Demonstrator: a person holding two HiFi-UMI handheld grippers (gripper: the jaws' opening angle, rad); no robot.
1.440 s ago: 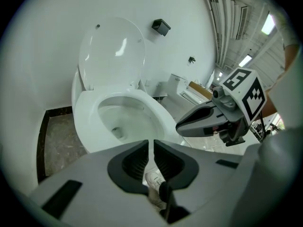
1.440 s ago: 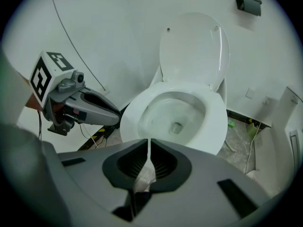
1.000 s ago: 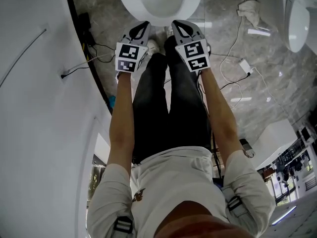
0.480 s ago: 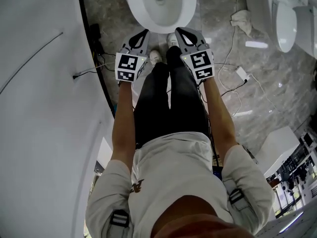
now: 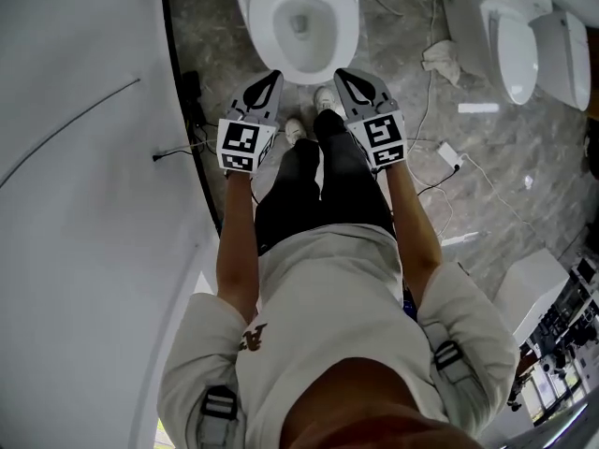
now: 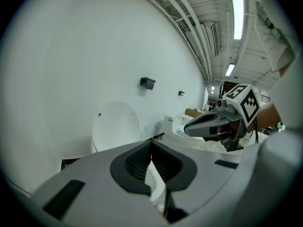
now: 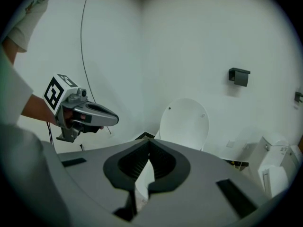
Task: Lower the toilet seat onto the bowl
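Observation:
The white toilet point(image 5: 298, 21) stands at the top of the head view, a flat white ring lying around its bowl. Its lid point(image 7: 184, 124) stands upright against the wall, also visible as the lid point(image 6: 116, 124) in the left gripper view. My left gripper point(image 5: 272, 76) and right gripper point(image 5: 342, 74) hover side by side just in front of the bowl, above my shoes. Both are shut with nothing between the jaws, and neither touches the toilet. From the left gripper point(image 6: 151, 143) I see the right gripper point(image 6: 188, 128) beside it; from the right gripper point(image 7: 149, 143), the left gripper point(image 7: 113, 119).
A curved white wall point(image 5: 84, 157) runs close on the left. To the right stand another toilet point(image 5: 524, 40), a crumpled cloth point(image 5: 438, 59) and loose cables point(image 5: 449, 152) on the marble floor. A black box point(image 7: 239, 76) is fixed on the wall above the lid.
Both grippers have risen together in front of the bowl, still shut. The head view has pulled back, so the whole bowl and more floor now show.

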